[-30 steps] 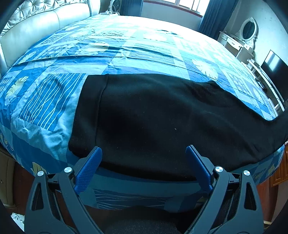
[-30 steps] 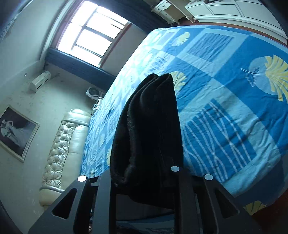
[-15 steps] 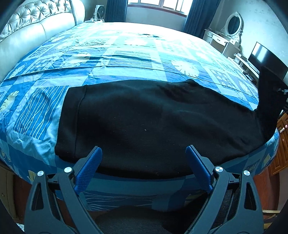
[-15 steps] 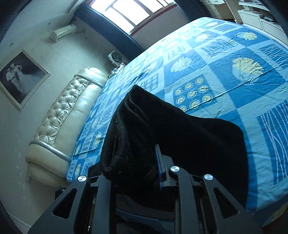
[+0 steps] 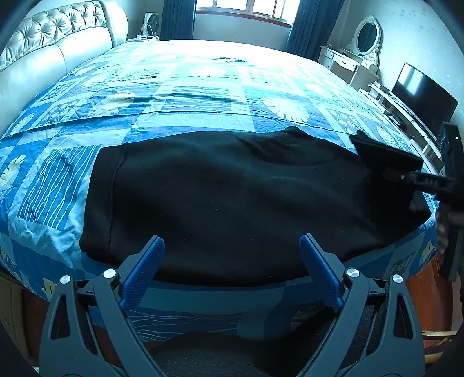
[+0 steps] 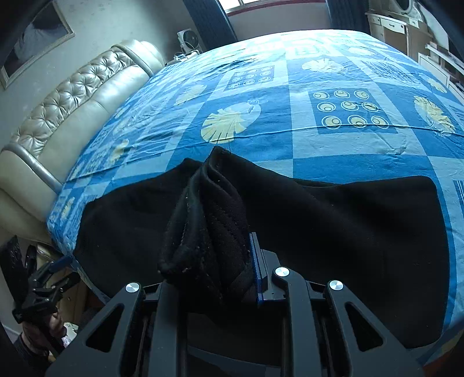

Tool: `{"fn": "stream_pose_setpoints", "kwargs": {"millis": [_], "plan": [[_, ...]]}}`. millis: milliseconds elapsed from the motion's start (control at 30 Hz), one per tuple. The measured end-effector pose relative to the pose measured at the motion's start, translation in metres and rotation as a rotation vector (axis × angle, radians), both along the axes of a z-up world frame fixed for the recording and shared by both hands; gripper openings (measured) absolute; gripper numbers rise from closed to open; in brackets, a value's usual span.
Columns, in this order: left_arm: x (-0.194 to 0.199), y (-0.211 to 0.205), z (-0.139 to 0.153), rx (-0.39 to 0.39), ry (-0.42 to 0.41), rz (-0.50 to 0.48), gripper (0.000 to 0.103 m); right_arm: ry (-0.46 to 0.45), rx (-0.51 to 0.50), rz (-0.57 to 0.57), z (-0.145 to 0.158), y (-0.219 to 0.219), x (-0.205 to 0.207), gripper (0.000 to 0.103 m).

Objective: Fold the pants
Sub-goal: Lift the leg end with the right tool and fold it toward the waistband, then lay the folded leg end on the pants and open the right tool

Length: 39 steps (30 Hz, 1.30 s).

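Black pants lie flat across the near part of the blue patterned bed, waistband to the left. My left gripper hovers open at the near bed edge, its blue pads empty. My right gripper is shut on the bunched leg end, held above the spread pants. In the left wrist view the right gripper comes in from the right edge with that leg end lifted. The left gripper shows at the lower left of the right wrist view.
A tufted cream headboard bounds the bed's left side. A white dresser with an oval mirror and a dark TV stand at the right. A fan sits by the window. The bed's wooden front drops off below the grippers.
My right gripper has swung left and rolled level, carrying the leg end back over the pants, and now appears at the right of the left wrist view. The left gripper drifted slightly, still open.
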<state>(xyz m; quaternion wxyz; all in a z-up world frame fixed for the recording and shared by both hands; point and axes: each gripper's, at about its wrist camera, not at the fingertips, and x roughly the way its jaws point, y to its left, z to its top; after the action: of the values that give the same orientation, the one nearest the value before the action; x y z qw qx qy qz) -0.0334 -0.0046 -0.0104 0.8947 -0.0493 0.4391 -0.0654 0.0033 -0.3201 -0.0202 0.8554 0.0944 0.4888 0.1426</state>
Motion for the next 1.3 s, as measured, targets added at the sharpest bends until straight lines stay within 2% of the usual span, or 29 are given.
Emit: {"fn": "stream_pose_setpoints", "kwargs": {"millis": [367,733,1300], "plan": [[0.001,-0.001,-0.001,0.005,0.0,-0.007,0.094,-0.008,-0.139,0.081,-0.017,0.046,-0.013,0.021],[0.001,-0.003,-0.002,-0.003,0.002,-0.009,0.094,0.001,-0.17,0.09,-0.025,0.06,-0.016,0.023],[0.003,0.001,-0.003,0.001,0.003,0.001,0.094,-0.005,-0.123,0.079,-0.018,0.066,-0.027,0.038]]}}
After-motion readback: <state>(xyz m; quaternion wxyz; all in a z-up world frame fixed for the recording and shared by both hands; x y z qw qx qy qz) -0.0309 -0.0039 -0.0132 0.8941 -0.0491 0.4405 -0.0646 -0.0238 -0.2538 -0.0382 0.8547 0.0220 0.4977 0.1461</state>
